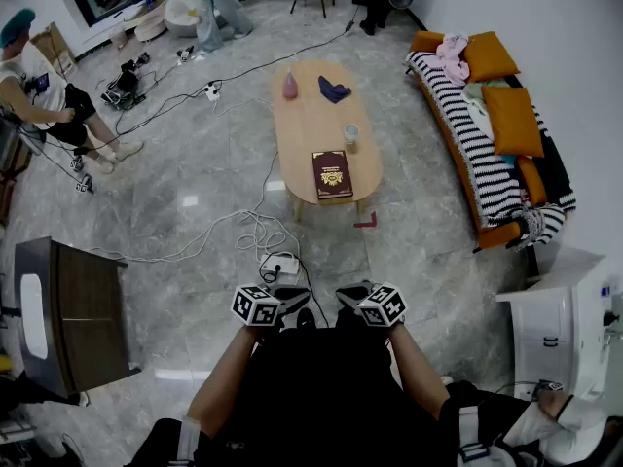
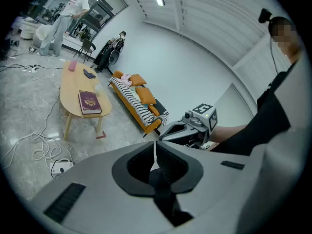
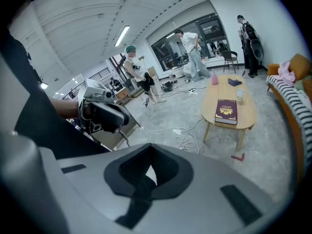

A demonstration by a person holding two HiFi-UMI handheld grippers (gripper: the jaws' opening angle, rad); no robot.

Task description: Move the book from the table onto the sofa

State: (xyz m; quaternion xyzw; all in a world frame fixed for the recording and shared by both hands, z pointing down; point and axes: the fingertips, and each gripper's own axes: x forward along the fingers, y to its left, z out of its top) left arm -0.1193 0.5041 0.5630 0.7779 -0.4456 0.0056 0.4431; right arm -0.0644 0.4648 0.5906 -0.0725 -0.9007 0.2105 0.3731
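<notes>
A dark red book (image 1: pixel 332 174) with a gold emblem lies flat on the near end of an oval wooden table (image 1: pixel 302 125). The orange sofa (image 1: pixel 487 154), with a striped throw and orange cushions, stands along the right wall. Both grippers hang low in front of the person's body, well short of the table. My left gripper (image 1: pixel 288 298) is shut and empty, as is my right gripper (image 1: pixel 352 294). In the left gripper view the shut jaws (image 2: pixel 155 152) face the book (image 2: pixel 89 102) and the sofa (image 2: pixel 139 106). The right gripper view shows the book (image 3: pixel 226 111) beyond shut jaws (image 3: pixel 151 152).
On the table also stand a pink bottle (image 1: pixel 290 87), a dark blue cloth (image 1: pixel 334 89) and a cup (image 1: pixel 351 134). Cables (image 1: pixel 258 232) and a white box (image 1: pixel 280 264) lie on the floor before the table. A dark cabinet (image 1: pixel 73 314) stands left, a white machine (image 1: pixel 565 329) right. People stand far off.
</notes>
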